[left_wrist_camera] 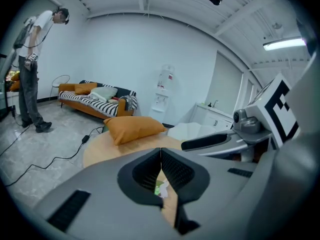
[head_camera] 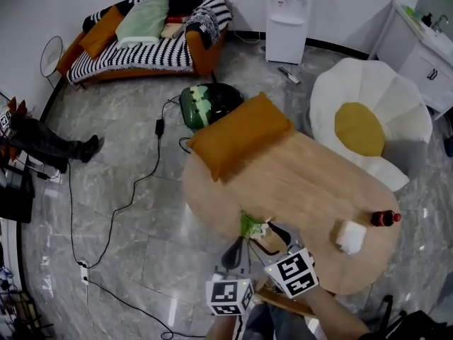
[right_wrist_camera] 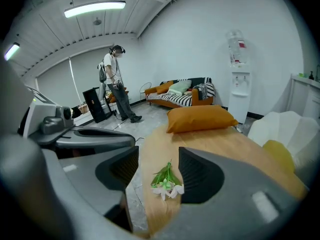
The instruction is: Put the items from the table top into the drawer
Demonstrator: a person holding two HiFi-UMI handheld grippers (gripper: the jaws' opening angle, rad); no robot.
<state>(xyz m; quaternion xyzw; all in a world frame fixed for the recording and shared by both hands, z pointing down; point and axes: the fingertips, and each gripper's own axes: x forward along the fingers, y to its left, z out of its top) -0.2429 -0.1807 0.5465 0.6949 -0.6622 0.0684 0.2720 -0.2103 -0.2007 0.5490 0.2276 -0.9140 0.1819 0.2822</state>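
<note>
my right gripper (right_wrist_camera: 158, 154) stands wide open with nothing in it. the flower sprig (right_wrist_camera: 167, 184) lies on the table (right_wrist_camera: 210, 144) just beyond the gripper and shows in the gap between the jaws, touched by neither. its white blooms point toward me, the green stems away. the sprig sits at the table's left edge near my end, well apart from the orange pillow (head_camera: 239, 134) at the far end. my left gripper (left_wrist_camera: 160, 151) has its jaws closed tip to tip on nothing. a dark bottle (head_camera: 384, 218) and a white bundle (head_camera: 350, 236) lie by the right edge.
</note>
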